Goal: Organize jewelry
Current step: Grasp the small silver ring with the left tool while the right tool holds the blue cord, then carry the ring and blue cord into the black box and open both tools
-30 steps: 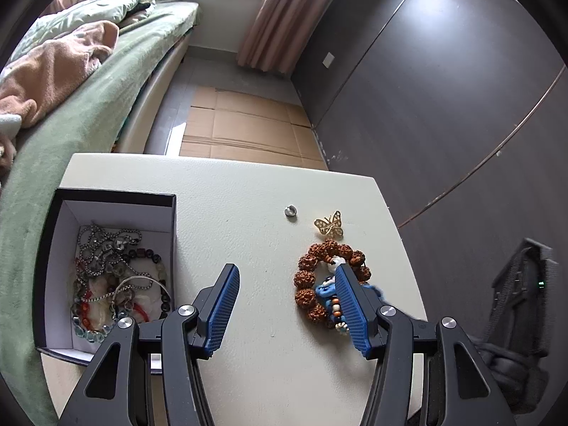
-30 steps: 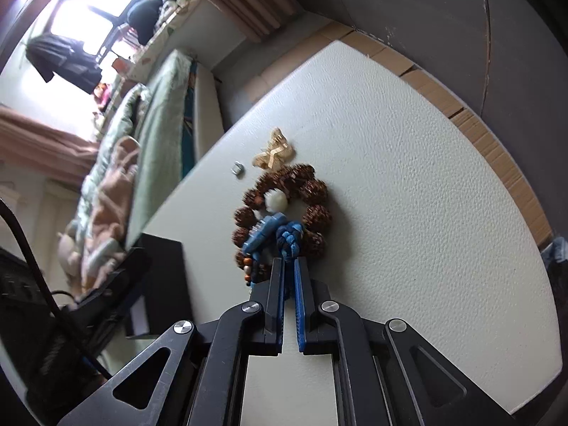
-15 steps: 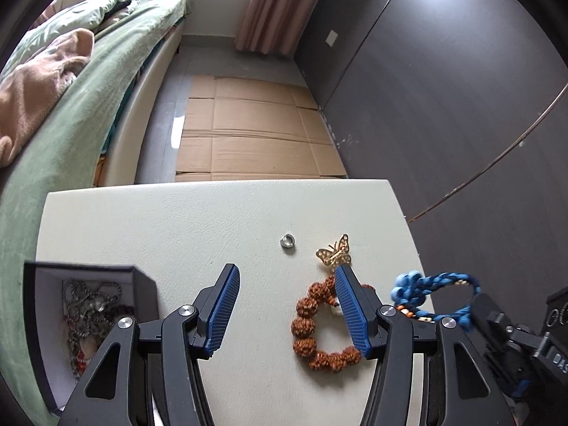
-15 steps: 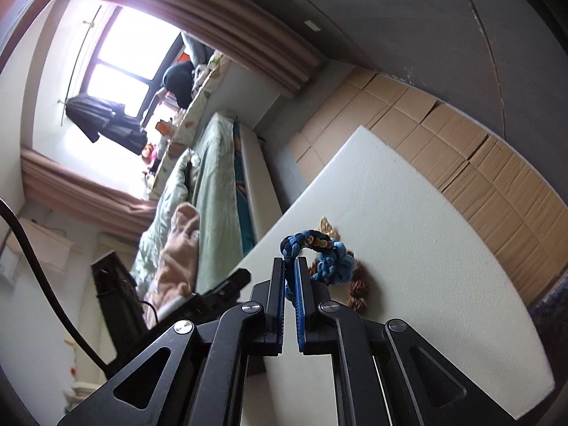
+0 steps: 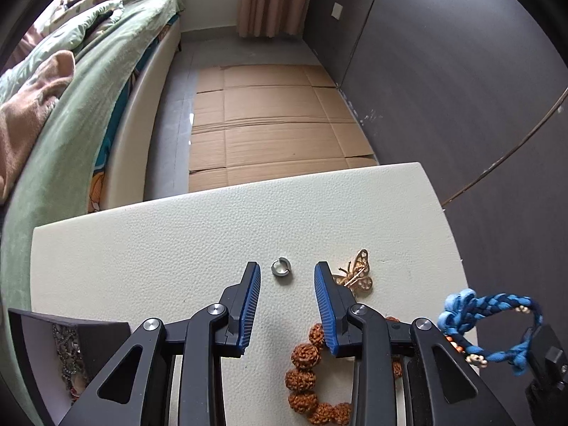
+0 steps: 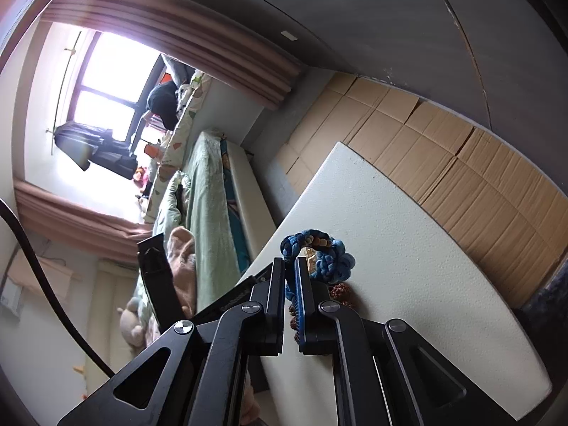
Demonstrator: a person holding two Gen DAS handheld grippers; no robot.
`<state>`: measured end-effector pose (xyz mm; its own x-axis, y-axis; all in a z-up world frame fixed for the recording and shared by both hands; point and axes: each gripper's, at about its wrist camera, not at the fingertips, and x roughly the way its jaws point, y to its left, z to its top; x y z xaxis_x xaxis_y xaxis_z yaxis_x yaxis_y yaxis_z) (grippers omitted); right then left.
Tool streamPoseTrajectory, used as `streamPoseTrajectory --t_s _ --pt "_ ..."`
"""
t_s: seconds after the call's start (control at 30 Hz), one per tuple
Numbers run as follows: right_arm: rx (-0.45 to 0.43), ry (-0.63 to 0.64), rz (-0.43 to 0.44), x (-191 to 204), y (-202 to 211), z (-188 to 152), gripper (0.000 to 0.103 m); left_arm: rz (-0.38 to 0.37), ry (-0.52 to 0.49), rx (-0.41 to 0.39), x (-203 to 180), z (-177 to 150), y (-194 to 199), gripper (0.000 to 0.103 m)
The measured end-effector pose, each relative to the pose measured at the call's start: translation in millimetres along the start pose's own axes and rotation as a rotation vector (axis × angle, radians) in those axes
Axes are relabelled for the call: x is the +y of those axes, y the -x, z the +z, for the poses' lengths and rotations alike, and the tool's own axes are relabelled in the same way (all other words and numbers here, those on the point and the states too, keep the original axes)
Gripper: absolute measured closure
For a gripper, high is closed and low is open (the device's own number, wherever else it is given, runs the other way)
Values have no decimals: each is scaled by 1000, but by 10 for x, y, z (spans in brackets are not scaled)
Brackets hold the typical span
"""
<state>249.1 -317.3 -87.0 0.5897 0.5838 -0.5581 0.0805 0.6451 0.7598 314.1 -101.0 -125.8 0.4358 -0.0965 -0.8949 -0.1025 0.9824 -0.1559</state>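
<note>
My right gripper (image 6: pixel 290 266) is shut on a blue braided bracelet (image 6: pixel 321 252) and holds it above the white table; the bracelet also shows at the right of the left wrist view (image 5: pixel 497 323). My left gripper (image 5: pixel 287 275) is open and empty, its fingers on either side of a small silver ring (image 5: pixel 281 267) on the table (image 5: pixel 142 248). A gold butterfly brooch (image 5: pixel 358 277) lies just right of the right finger. A brown seed-bead bracelet (image 5: pixel 305 376) lies on the table under the left gripper. A black jewelry box (image 5: pixel 71 351) with chains in it sits at the lower left.
A bed with green bedding (image 5: pixel 71 124) runs along the left of the table. Flattened cardboard (image 5: pixel 269 120) covers the floor beyond the table's far edge. A dark wall (image 5: pixel 461 71) stands on the right.
My right gripper has lifted the blue bracelet off the brown bead bracelet and raised it above the table. My left gripper has moved forward toward the silver ring, with its fingers closer together.
</note>
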Motion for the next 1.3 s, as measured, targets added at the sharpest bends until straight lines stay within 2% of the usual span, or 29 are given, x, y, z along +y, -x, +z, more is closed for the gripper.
streamPoseTrajectory --t_s 0.23,0.3,0.33,0.37,0.5,0.93,1.3 --pt "1 -15 6 -51 56 35 97 89 -36 16 -76 4 -191 78" --pt "3 -16 9 -52 57 43 97 118 -53 -6 -100 3 -204 80" --pt "3 -16 10 -64 51 54 97 113 -57 -9 -110 7 -209 87" --pt "4 -16 10 -59 49 43 97 108 -61 -6 -115 14 -214 89" --pt "14 -17 5 -69 6 48 97 82 -51 9 -46 9 -154 89" --pt "24 59 64 187 -73 -76 97 -47 -9 -100 296 -157 652 89" --pt "45 180 167 569 -214 -379 97 -101 64 -146 874 -424 1098 89"
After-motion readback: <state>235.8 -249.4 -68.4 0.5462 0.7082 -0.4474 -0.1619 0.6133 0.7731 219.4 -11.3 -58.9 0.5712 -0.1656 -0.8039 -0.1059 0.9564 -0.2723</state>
